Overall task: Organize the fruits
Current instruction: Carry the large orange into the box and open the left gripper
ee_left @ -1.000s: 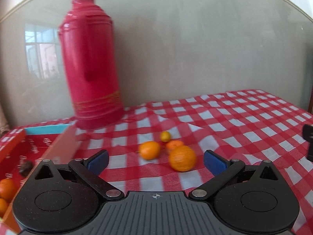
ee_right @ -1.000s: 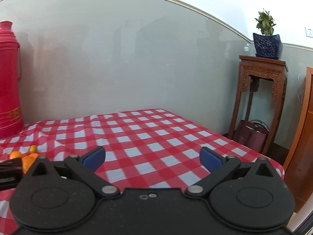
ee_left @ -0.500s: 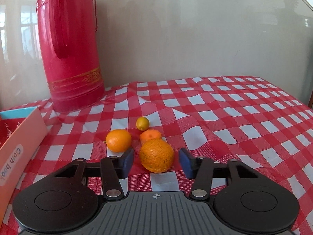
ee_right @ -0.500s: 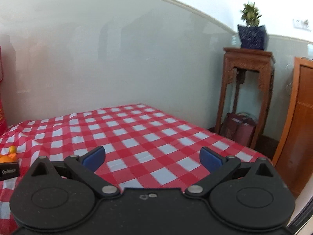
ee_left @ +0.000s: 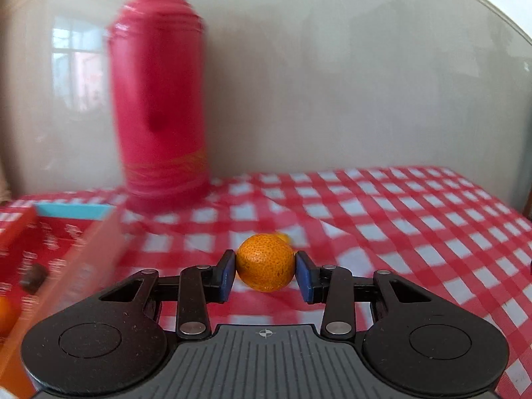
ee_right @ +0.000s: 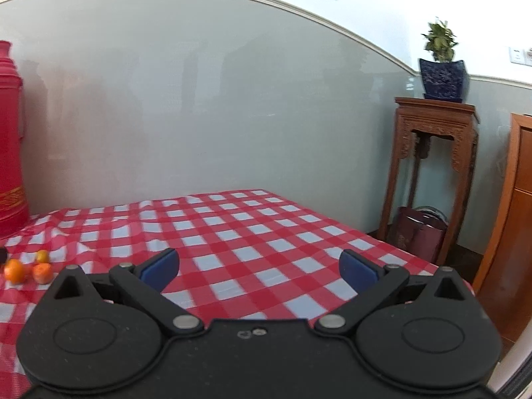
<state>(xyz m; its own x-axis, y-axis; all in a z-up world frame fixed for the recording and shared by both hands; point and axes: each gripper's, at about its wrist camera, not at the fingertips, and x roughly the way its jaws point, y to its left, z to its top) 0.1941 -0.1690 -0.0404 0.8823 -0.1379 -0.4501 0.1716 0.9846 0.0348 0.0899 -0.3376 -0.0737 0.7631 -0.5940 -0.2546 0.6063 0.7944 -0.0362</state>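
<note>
Changed since a second ago: the left hand-held gripper (ee_left: 265, 275), then spread wide above the fruit, has its jaws closing on the large dimpled orange (ee_left: 265, 262), blue pads against both its sides; the three fruits left on the cloth now lie apart from it.

Landmark: tall red plastic thermos flask (ee_left: 159, 99), upright at the back of the table (ee_left: 415, 219) with its red-and-white checked cloth.

- Open red cardboard box with a pale blue edge (ee_left: 71, 211): left of the flask and nearer the camera; blurred. It holds a dark small item (ee_left: 32, 276) and an orange fruit (ee_left: 6, 312) at the frame edge.
- Held orange: right of the flask and in front of it, between the left pads. A small yellow fruit (ee_left: 285, 237) peeks out just behind it.
- Loose fruits, right wrist view: two small oranges (ee_right: 14, 271) (ee_right: 43, 273) and a small yellow-orange one (ee_right: 42, 256), grouped in front of the flask (ee_right: 10, 139).
- Right hand-held gripper (ee_right: 259, 267): far right of the flask, jaws wide apart, nothing between them, over bare cloth.
- Carved wooden stand (ee_right: 432, 173) carrying a blue potted plant (ee_right: 442, 66): beyond the table's right edge.
</note>
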